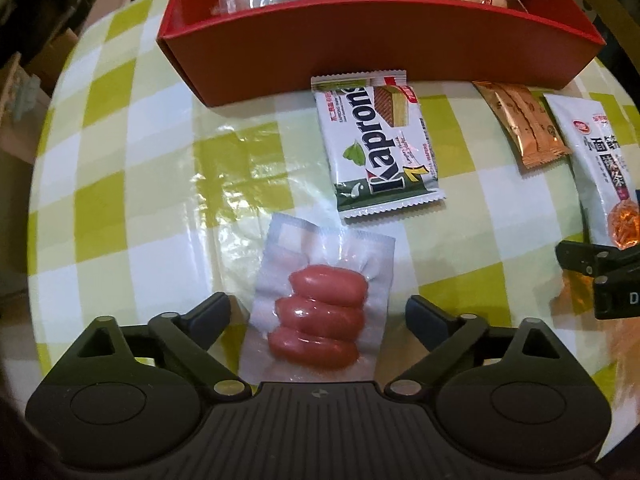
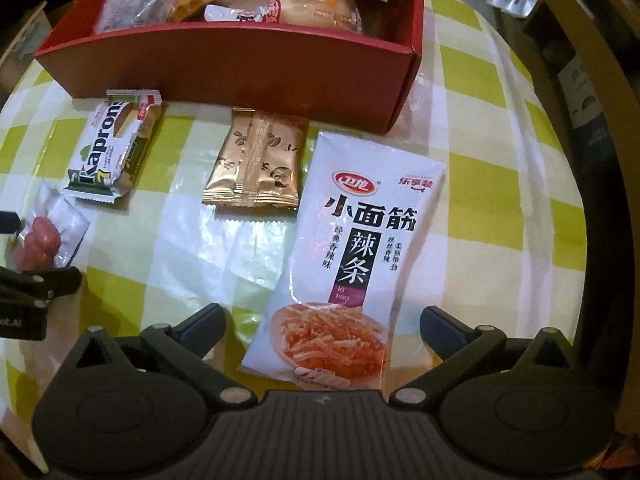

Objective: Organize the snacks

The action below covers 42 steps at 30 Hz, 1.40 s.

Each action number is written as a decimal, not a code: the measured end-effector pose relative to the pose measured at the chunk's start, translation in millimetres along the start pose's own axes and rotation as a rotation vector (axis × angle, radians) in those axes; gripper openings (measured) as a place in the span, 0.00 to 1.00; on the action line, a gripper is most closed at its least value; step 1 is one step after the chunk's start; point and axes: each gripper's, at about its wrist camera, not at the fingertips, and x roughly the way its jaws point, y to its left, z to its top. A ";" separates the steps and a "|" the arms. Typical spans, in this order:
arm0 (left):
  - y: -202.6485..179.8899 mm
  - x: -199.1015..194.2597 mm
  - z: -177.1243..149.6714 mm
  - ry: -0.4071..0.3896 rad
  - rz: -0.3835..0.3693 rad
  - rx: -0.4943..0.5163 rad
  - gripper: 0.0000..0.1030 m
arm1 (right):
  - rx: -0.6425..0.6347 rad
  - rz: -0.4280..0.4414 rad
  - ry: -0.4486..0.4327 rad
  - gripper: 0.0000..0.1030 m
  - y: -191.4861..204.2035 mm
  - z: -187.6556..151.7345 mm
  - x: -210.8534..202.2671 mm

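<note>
A red box [image 1: 360, 44] at the back of the table holds several wrapped snacks; it also shows in the right wrist view [image 2: 240, 68]. My left gripper [image 1: 318, 314] is open, its fingers either side of a clear pack of red sausages [image 1: 320, 312], which lies flat. My right gripper [image 2: 322, 322] is open around the near end of a white latiao bag [image 2: 352, 248]. A Kaprons wafer pack [image 1: 380, 148] and a gold sachet [image 2: 256, 164] lie in front of the box.
The table has a green and white checked cloth [image 1: 140, 160]. The right gripper shows at the right edge of the left wrist view [image 1: 600, 276]. Cardboard boxes [image 1: 36, 60] stand beyond the table's left edge.
</note>
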 end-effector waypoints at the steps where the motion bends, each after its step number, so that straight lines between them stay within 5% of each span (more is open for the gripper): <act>1: -2.0 -0.5 -0.2 -0.004 0.009 0.011 0.96 | 0.002 0.001 -0.003 1.00 0.0 -0.6 -0.9; 6: -6.8 -4.4 -2.3 -0.008 0.007 0.026 0.86 | -0.037 0.011 -0.011 0.98 -0.3 -5.5 -4.9; 10: -10.1 -7.8 -2.6 0.002 -0.034 0.020 0.73 | -0.073 0.005 -0.024 0.67 4.6 -11.0 -19.7; 31: -28.8 -49.2 -3.9 -0.111 0.014 0.056 0.73 | -0.109 -0.004 -0.173 0.58 19.7 -28.0 -80.8; 34: -28.2 -57.0 -2.8 -0.129 0.021 0.052 0.73 | -0.098 0.012 -0.181 0.49 17.0 -25.7 -84.4; 42: -24.1 -60.1 0.9 -0.144 0.013 0.036 0.73 | -0.050 0.014 -0.137 0.50 7.0 -22.5 -71.8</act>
